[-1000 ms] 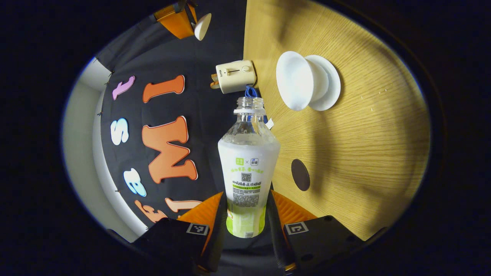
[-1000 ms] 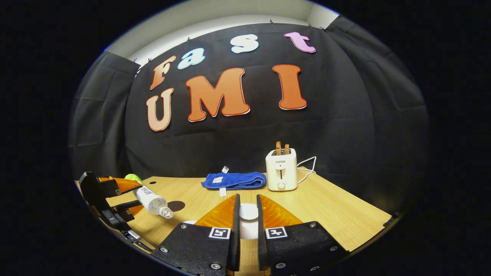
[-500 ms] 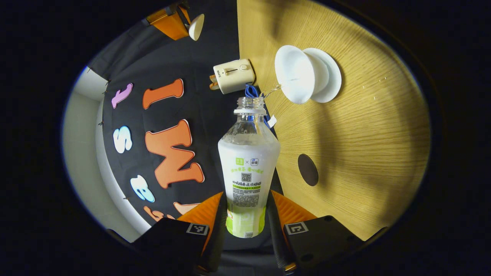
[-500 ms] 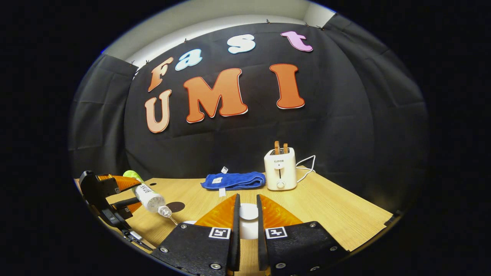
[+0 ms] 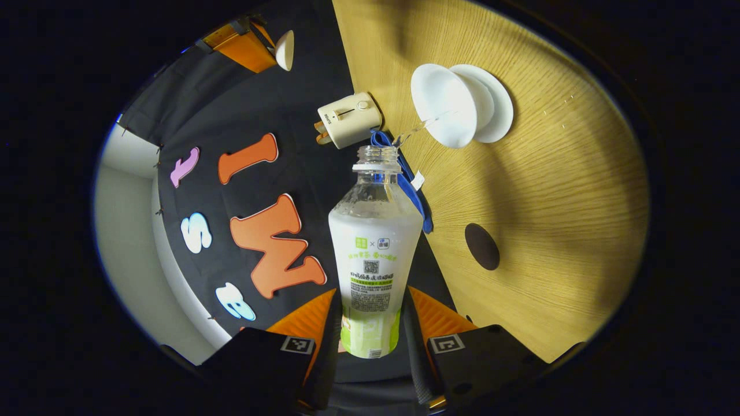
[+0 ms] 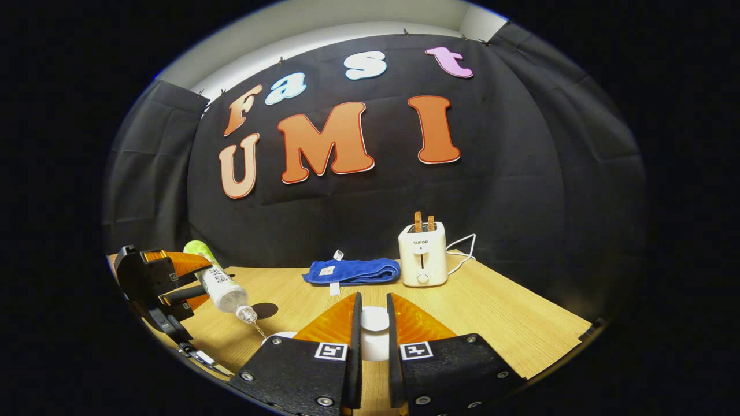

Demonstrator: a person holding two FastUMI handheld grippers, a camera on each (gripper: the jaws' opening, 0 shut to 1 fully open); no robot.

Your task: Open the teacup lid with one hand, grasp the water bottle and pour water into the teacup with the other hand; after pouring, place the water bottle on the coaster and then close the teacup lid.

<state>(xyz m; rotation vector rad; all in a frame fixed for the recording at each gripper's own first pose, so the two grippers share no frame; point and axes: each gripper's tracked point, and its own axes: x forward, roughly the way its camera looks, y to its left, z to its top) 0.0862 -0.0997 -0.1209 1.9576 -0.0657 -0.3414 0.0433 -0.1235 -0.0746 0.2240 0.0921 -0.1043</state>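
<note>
Pour underway, by my read. Left gripper [image 5: 370, 323] has the water bottle [image 5: 374, 254] pinched low on its body, both fingers pressing the labelled part, neck tipped down toward the teacup [image 5: 448, 112]. Thin stream [image 5: 411, 134] runs from the open mouth to the cup rim. Cup sits on its saucer [image 5: 498, 104] on the wooden table [image 5: 549, 202].

Right gripper [image 6: 373, 341] holds the teacup lid [image 6: 374, 319] between its fingers, jaws nearly together on it, lifted clear of the cup.

Handling, as a judgement:
- Bottle looks like thin plastic, partly full: light, but it will flex if squeezed, and sloshing water shifts its balance. The low grip leaves a long lever, so tilt slowly.
- Lid and cup look ceramic: hard, smooth, chippable. Lid is small and likely slippery, so take it across the middle and set it down flat.

Surroundings:
- Coaster [image 5: 481, 247], a dark disc, lies bare on the table, apart from the cup.
- Blue towel [image 6: 352, 271] and toaster [image 6: 423, 254] stand at the back by the wall, well away from the cup.
- Toaster cord [image 6: 462, 254] trails off behind it.
- Nothing sits between bottle and coaster; the route there looks free.
</note>
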